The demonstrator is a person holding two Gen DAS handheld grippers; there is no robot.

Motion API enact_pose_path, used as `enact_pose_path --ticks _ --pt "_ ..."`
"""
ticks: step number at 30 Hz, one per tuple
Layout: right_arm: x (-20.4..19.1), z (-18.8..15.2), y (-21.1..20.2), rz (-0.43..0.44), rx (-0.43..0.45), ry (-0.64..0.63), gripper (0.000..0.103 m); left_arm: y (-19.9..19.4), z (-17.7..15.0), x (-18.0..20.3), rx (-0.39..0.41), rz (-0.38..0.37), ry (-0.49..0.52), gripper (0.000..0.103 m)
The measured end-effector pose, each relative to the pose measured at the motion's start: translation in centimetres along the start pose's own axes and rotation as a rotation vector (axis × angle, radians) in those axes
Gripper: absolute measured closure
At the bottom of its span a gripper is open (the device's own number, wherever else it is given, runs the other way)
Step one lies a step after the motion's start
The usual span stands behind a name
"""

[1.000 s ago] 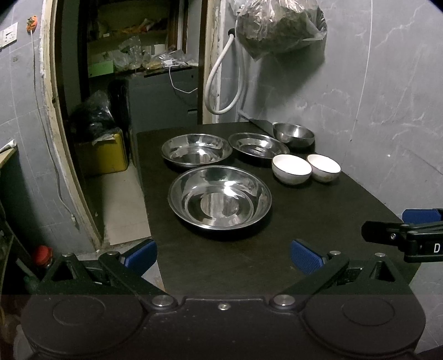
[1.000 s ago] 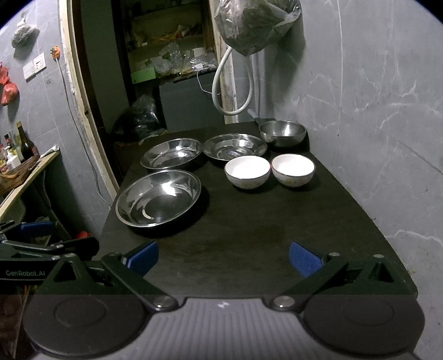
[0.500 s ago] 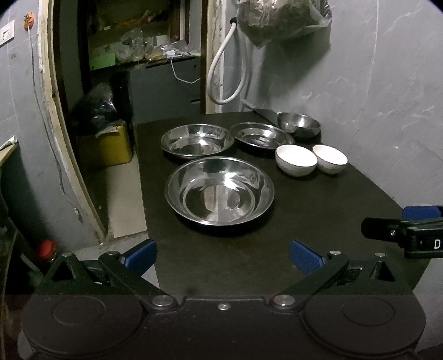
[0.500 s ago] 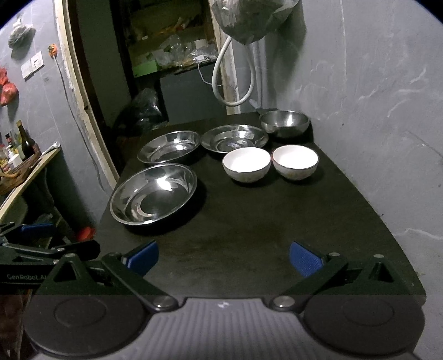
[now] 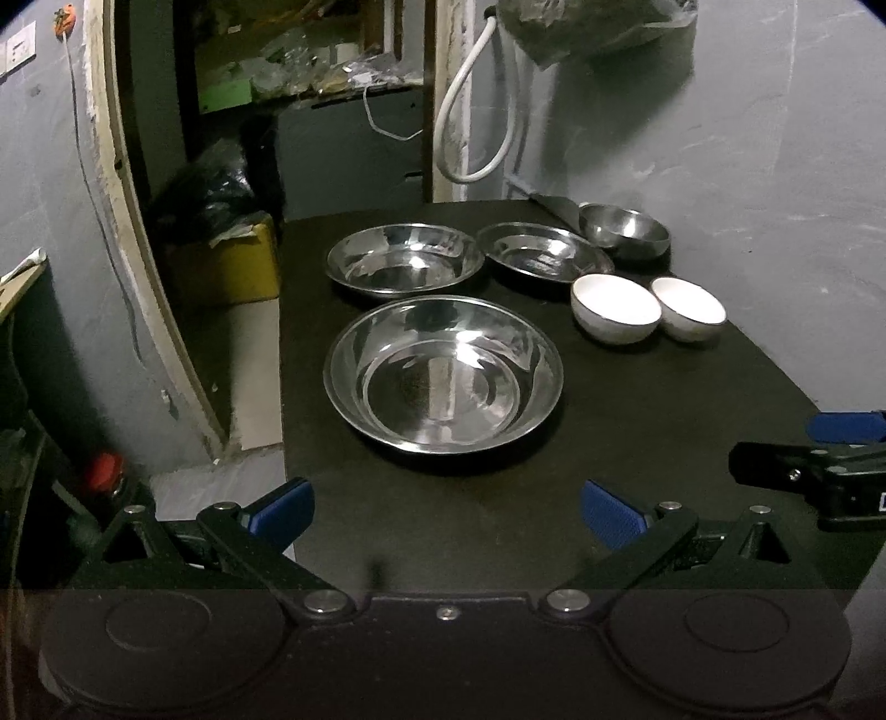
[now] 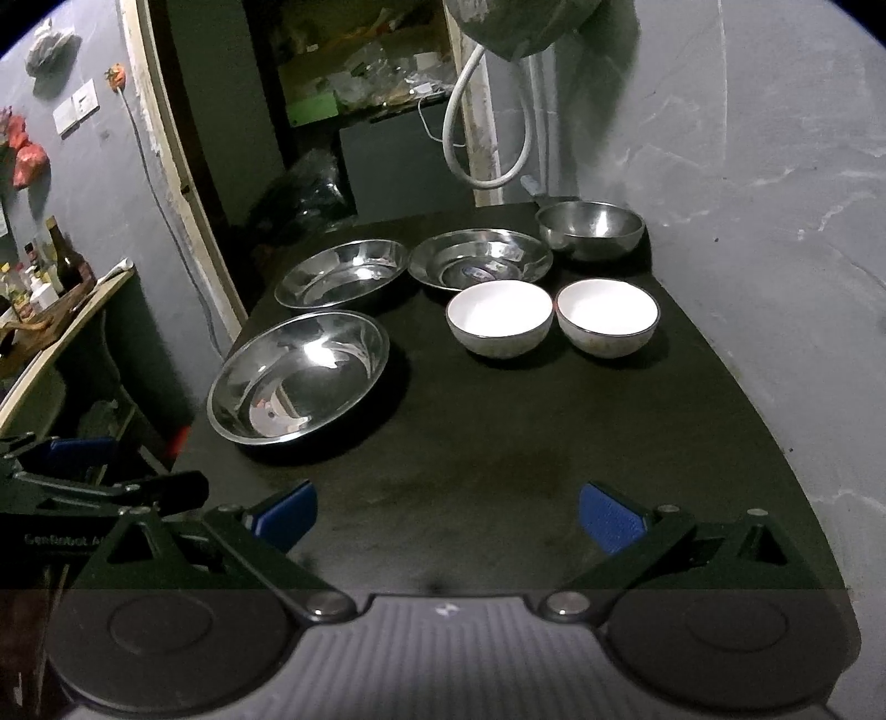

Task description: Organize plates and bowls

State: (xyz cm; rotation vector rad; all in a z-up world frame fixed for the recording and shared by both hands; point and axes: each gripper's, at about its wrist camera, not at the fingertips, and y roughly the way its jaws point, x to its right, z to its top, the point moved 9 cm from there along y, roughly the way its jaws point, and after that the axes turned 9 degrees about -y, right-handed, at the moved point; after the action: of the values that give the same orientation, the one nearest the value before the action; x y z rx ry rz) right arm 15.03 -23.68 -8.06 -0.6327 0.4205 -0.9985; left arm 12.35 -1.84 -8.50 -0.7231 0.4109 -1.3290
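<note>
On a black table (image 5: 637, 421) (image 6: 526, 443) lie three steel plates: a large one (image 5: 443, 382) (image 6: 299, 376) nearest, a second (image 5: 404, 257) (image 6: 343, 271) behind it, a third (image 5: 545, 252) (image 6: 479, 259) to its right. Two white bowls (image 5: 616, 307) (image 5: 688, 309) (image 6: 499, 317) (image 6: 607, 315) sit side by side, and a steel bowl (image 5: 624, 230) (image 6: 591, 228) stands at the back by the wall. My left gripper (image 5: 446, 512) hovers open in front of the large plate. Over the table's near edge my right gripper (image 6: 447, 515) is open and holds nothing.
A grey wall (image 6: 747, 166) borders the table's right side, with a white hose (image 5: 470, 127) and a hanging plastic bag (image 5: 587, 22) at the back. A doorway and a yellow box (image 5: 232, 266) lie to the left. A side shelf with bottles (image 6: 50, 271) stands far left.
Both grippers have moved forward toward the dishes and tilted slightly down; the plates and bowls look larger and lower in both views. No dish has moved.
</note>
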Motion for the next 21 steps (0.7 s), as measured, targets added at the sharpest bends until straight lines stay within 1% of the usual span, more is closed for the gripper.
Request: enact_pose_path --ticks 4,8,10,15,19,21 --pt "0.8 0.5 0.6 0.023 -0.007 0.008 0.0 0.7 0.7 -0.1 -0.026 0.023 -0.021 0.001" --pt "0.8 1.1 1.6 0.045 -0.011 0.009 0.0 1.1 1.9 -1.0 -0.043 0.042 -0.047 0.001" --pt "0.6 1.8 2.0 0.059 -0.006 0.009 0.0 1.2 2.9 -1.9 -0.033 0.051 -0.056 0.001" --pt "-0.2 4.4 3.6 0.086 0.03 -0.021 0.0 3.1 6.8 -4.9 0.006 0.07 -0.08 0.001" --pt "-0.7 7.2 5.6 0.081 0.057 -0.032 0.0 6.2 10.8 -7.2 0.039 0.06 -0.065 0.001" --pt "-1.2 9.0 6.6 0.08 0.079 -0.037 0.0 8.1 12.8 -8.1 0.042 0.055 -0.056 0.001"
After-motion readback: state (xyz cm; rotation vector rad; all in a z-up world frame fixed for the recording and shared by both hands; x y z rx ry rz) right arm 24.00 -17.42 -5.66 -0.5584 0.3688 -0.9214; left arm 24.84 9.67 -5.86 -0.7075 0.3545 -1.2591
